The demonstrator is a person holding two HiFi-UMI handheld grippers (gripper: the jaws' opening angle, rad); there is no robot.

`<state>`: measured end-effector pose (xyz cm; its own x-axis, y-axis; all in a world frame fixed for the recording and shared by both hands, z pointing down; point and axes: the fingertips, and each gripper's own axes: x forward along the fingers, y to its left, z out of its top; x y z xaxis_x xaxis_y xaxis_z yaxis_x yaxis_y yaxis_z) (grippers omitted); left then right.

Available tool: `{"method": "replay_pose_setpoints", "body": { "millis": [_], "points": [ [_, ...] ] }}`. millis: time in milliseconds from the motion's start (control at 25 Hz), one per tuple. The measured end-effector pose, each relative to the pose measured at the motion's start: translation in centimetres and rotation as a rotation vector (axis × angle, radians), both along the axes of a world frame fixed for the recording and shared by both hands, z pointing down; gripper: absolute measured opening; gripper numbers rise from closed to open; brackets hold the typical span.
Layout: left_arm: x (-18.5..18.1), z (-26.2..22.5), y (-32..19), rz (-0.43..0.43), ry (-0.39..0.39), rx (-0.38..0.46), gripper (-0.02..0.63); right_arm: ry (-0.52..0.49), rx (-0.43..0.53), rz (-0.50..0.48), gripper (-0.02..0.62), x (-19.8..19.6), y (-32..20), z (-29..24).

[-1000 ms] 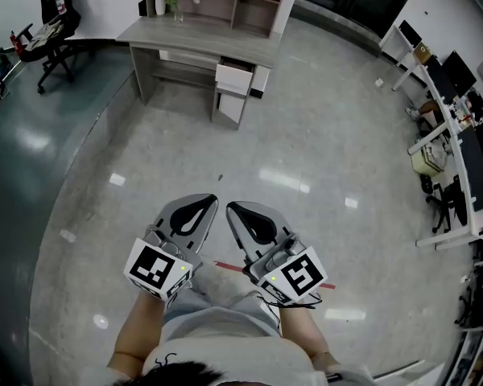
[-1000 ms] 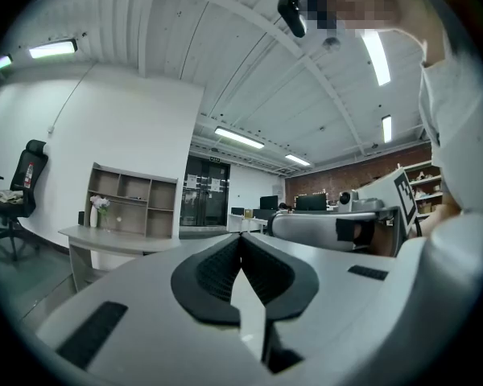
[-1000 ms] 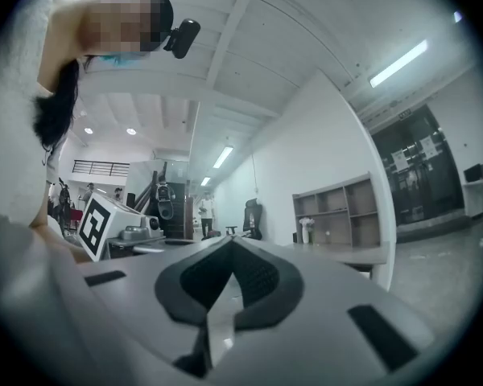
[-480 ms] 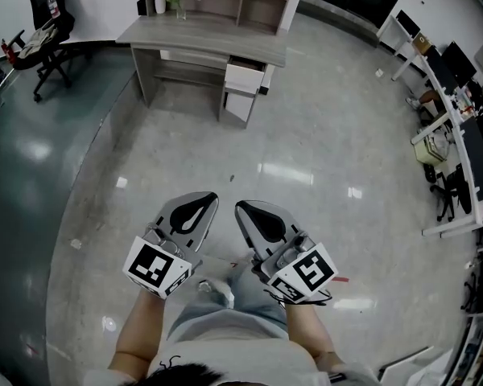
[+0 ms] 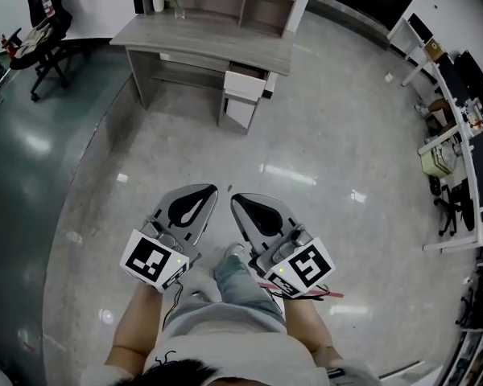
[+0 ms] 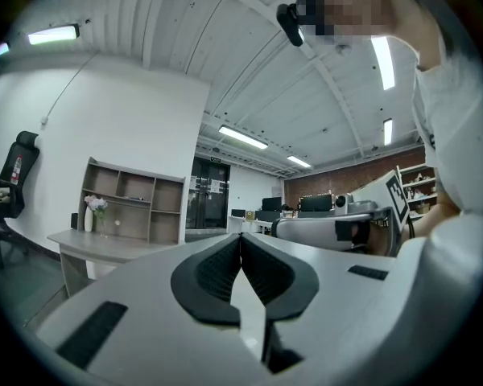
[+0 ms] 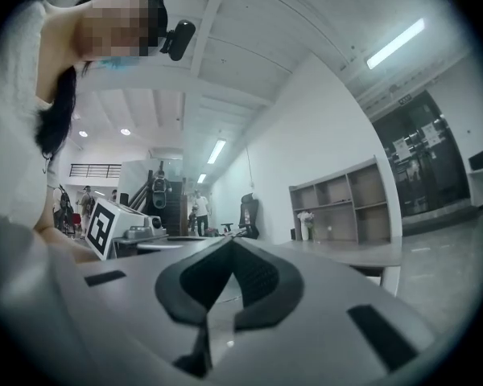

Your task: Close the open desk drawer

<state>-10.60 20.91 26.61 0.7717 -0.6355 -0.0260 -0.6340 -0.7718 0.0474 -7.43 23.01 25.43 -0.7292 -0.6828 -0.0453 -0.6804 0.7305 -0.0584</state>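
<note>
Pale drawer [image 5: 245, 86] pulled out of grey desk [image 5: 201, 34], left claw [image 5: 211, 190] and right claw [image 5: 234, 199] both pressed together, empty

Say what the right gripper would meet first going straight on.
Way looks free: right gripper points over bare floor. Far off, probably the left end of the desk or the chair; depth unclear.

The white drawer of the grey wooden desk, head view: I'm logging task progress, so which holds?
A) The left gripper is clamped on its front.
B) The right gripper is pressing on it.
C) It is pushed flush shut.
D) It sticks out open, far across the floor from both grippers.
D: the white drawer juts out of the grey wooden desk, while the left gripper and right gripper hang shut and empty by the person's legs.
</note>
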Motion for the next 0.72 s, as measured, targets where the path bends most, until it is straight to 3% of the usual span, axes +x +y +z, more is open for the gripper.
{"method": "replay_pose_setpoints", "body": {
  "millis": [440, 720],
  "points": [
    [7.8, -1.5, -10.7, -0.033, 0.002, 0.038, 0.011, 0.005, 0.023, -0.036, 0.008, 7.5, -10.5, -0.7],
    [8.5, -0.1, -14.3, -0.048, -0.022, 0.020, 0.011, -0.014, 0.005, -0.049, 0.008, 8.4, -14.2, 0.6]
  ]
}}
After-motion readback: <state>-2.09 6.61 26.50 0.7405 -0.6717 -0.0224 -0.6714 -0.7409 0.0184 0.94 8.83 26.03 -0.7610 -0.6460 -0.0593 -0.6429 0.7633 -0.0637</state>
